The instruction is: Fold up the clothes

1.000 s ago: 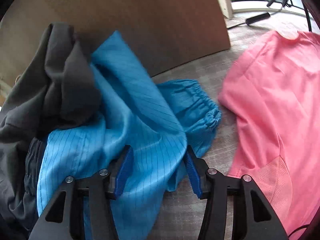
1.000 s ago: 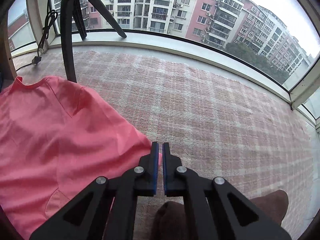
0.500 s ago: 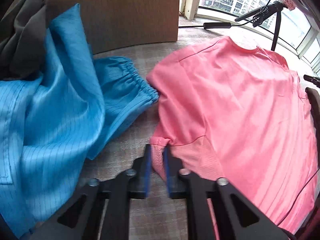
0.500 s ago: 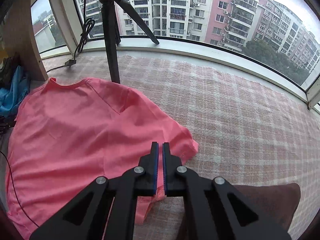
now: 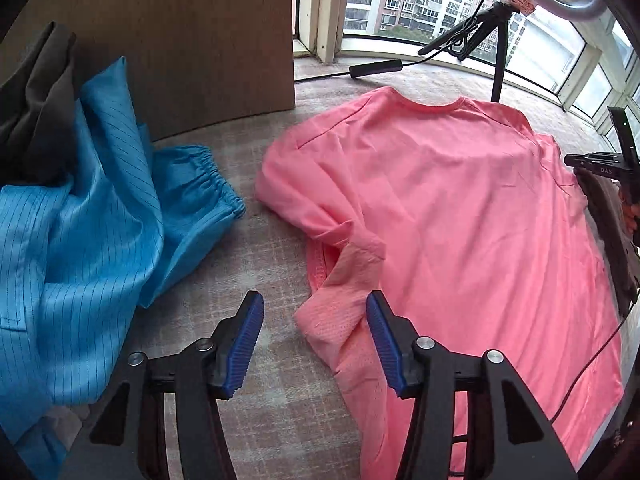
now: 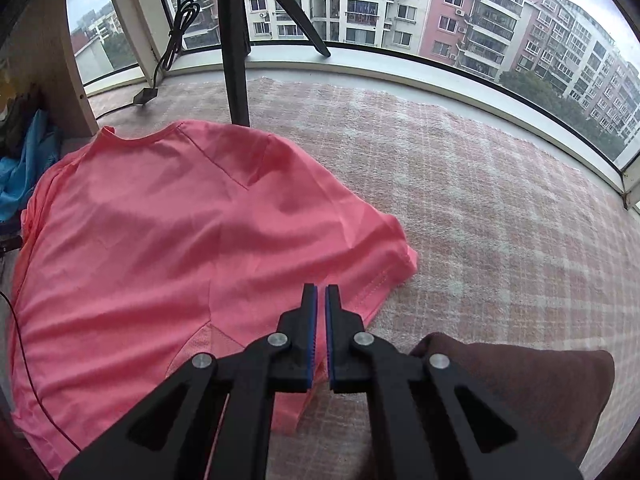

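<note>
A pink T-shirt (image 5: 460, 220) lies spread on the checked carpet (image 5: 256, 264), collar toward the window. Its left sleeve (image 5: 344, 280) is folded in, and the mesh underarm panel shows. My left gripper (image 5: 316, 340) is open just above that sleeve, with the crumpled sleeve end between the blue pads and nothing held. In the right wrist view my right gripper (image 6: 321, 300) is shut, hovering over the T-shirt (image 6: 160, 240) near the right sleeve hem (image 6: 384, 276). I see no cloth pinched in it.
A blue striped garment (image 5: 100, 240) and a dark grey one (image 5: 36, 120) are heaped left of the shirt against a wooden board (image 5: 180, 40). A tripod (image 6: 234, 60) and a cable (image 5: 376, 69) stand beyond the collar. A brown cushion (image 6: 520, 392) sits by my right gripper.
My left gripper moved from over the blue garment to the pink sleeve, shut on its edge, and has now opened, leaving the sleeve folded in. The right gripper stayed shut and drew back.
</note>
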Demonstrator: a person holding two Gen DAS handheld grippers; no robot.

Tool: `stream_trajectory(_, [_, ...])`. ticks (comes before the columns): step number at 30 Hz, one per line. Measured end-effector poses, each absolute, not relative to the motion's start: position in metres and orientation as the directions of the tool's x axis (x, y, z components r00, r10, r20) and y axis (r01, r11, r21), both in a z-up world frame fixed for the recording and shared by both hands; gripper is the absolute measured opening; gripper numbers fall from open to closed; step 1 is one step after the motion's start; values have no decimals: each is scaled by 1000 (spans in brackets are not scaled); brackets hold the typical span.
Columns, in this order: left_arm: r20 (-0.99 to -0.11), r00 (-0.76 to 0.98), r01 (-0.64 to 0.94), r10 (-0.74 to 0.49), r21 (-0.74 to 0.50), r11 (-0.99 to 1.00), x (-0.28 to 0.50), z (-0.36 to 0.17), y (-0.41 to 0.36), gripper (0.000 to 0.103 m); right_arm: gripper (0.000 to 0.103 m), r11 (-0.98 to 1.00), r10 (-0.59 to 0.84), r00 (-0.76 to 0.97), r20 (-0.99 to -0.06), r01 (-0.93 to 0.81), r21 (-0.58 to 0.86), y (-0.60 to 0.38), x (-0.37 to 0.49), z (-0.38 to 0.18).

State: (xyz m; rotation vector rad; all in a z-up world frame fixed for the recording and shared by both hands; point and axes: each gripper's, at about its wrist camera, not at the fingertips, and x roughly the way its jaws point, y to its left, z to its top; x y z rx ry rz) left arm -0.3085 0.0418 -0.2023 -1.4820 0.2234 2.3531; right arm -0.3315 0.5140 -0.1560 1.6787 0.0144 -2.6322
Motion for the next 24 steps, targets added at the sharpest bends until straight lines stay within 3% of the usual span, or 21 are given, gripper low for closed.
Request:
stream_trajectory(3, [-901,-341,-397,269,-122,-910,-315,-211,50,50,4,-1000,-14,-433,-901,26,3,509,-332,-152])
stream_trajectory(4, [-908,-334,-402,251,-104,-910,-314,-214,57,45,4,-1000,-17,-441,-897,30,4,506,-332,-148])
stream_trajectory(6, [-911,-316,-408,265,-122,-905,-307,-213,69,14,4,-998,-31,-450,-892,58,6,491,-333,-140])
stream_trajectory(8, [-856,-322,-421,405,-254,-871,-292,-198,80,15,4,-992,-86,-456,-886,124,32,464,-338,-128])
stream_trajectory(10, [-828,-279,-489,487,-314,-814,-276,-194,99,24,4,-977,-155,-461,-874,205,65,427,-347,-117])
stream_trajectory(11, [-814,-253,-523,523,-340,-782,-267,-193,109,34,5,-964,-201,-455,-867,248,93,408,-352,-113])
stream_trajectory(12, [-798,-227,-554,558,-365,-748,-259,-191,119,34,7,-950,-249,-443,-861,286,127,389,-358,-112])
stream_trajectory(15, [-845,-271,-559,461,-252,-790,-247,-194,120,32,11,-901,-347,-398,-849,394,184,328,-375,-113])
stream_trajectory(19, [-856,-336,-490,392,-197,-849,-246,-188,84,33,11,-821,-410,-324,-852,538,191,252,-382,-124])
stream_trajectory(23, [-843,-384,-428,376,-198,-882,-254,-180,64,33,14,-806,-376,-299,-877,573,150,222,-389,-138])
stream_trajectory(24, [-838,-393,-435,379,-193,-879,-256,-179,67,36,20,-808,-363,-298,-883,573,139,219,-391,-142])
